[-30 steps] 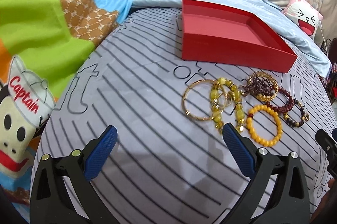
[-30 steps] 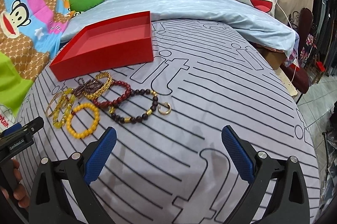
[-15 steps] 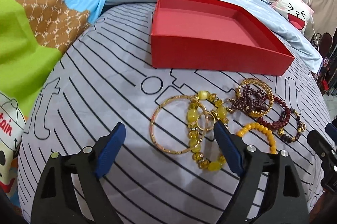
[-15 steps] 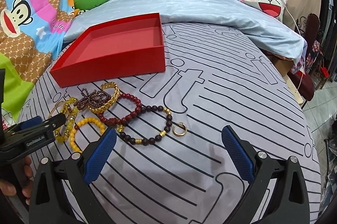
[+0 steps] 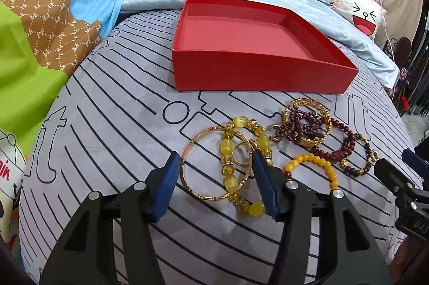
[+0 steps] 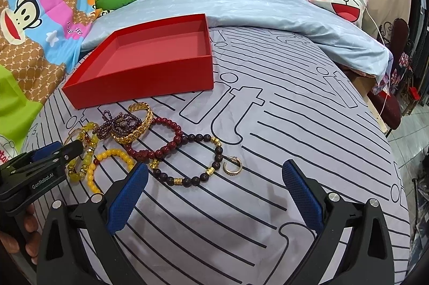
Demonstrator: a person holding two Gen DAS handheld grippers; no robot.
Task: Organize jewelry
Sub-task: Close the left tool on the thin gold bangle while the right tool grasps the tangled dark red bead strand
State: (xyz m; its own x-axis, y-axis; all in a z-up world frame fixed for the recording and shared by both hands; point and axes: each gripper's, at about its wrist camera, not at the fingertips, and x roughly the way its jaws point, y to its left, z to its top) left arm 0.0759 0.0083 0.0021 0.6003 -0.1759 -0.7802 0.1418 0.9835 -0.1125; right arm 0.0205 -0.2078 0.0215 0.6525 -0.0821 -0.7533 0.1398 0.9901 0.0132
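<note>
Our left gripper (image 5: 214,172) is closing around the bangle (image 5: 214,164), not pinching yet; it's stiff, slippery, so grab the rim; right gripper (image 6: 214,188) gapes empty.

Gold and beaded bracelets (image 5: 281,148) lie clustered before empty red box (image 5: 257,81).

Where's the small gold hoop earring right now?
In the right wrist view the gold hoop earring lies on the striped sheet, at the right end of the jewelry, just right of the dark beaded bracelet, ahead between the right gripper's open fingers.
</note>
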